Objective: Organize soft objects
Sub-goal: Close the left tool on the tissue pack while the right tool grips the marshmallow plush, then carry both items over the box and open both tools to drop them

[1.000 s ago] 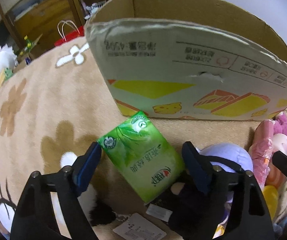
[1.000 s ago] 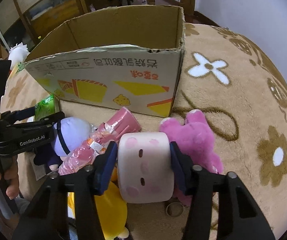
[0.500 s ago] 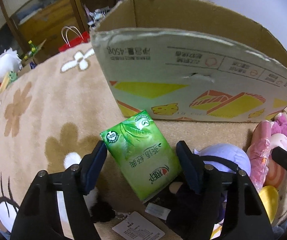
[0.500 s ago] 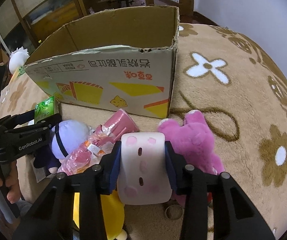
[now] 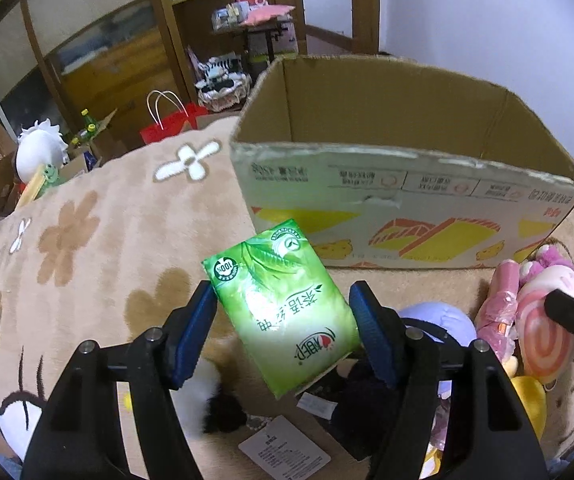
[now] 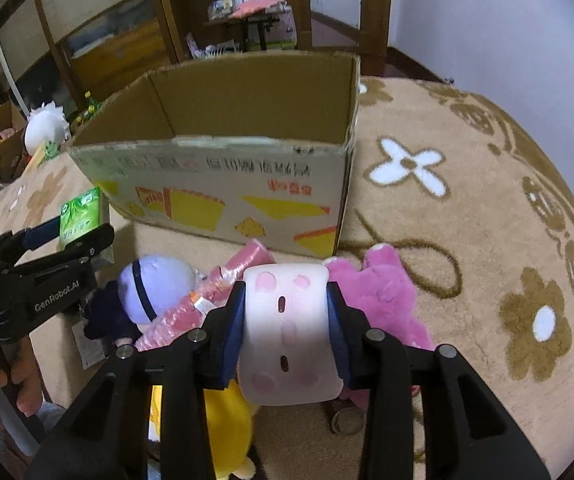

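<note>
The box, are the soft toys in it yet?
Not that I can see: the cardboard box shows only bare walls. The left tool grips a green tissue pack; the right tool squeezes a white squishy. The purple doll and pink plush wait outside.
</note>
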Tool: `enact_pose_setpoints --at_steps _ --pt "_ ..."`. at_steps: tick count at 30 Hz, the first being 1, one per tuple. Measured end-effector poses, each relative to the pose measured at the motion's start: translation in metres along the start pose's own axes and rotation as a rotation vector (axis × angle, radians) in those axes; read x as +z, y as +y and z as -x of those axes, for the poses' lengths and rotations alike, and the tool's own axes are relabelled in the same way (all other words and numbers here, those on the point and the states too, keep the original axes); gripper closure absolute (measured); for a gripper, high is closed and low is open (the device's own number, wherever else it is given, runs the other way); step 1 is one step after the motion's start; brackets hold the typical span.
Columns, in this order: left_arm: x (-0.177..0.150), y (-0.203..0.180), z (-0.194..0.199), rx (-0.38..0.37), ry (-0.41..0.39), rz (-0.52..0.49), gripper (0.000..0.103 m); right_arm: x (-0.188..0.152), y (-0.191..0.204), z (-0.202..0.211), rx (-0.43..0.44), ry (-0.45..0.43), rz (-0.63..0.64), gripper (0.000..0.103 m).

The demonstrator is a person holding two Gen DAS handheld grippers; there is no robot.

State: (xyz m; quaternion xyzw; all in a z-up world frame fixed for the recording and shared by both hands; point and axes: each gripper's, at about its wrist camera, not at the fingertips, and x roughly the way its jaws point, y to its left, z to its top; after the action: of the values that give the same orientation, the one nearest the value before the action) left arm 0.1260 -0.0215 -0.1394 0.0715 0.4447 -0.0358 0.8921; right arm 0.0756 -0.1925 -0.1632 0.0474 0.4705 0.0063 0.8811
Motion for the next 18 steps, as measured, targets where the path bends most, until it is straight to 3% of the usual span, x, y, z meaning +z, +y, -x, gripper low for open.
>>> enact_pose_setpoints --at_steps 9,18 --pt "0.006 0.01 0.036 0.017 -0.076 0.04 0.036 0.011 0.003 0.033 -0.014 -0.125 0.023 0.063" --pt "0.026 0.024 0.085 0.021 -0.26 0.082 0.036 0.021 0.01 0.077 -0.027 -0.274 0.058 0.063"
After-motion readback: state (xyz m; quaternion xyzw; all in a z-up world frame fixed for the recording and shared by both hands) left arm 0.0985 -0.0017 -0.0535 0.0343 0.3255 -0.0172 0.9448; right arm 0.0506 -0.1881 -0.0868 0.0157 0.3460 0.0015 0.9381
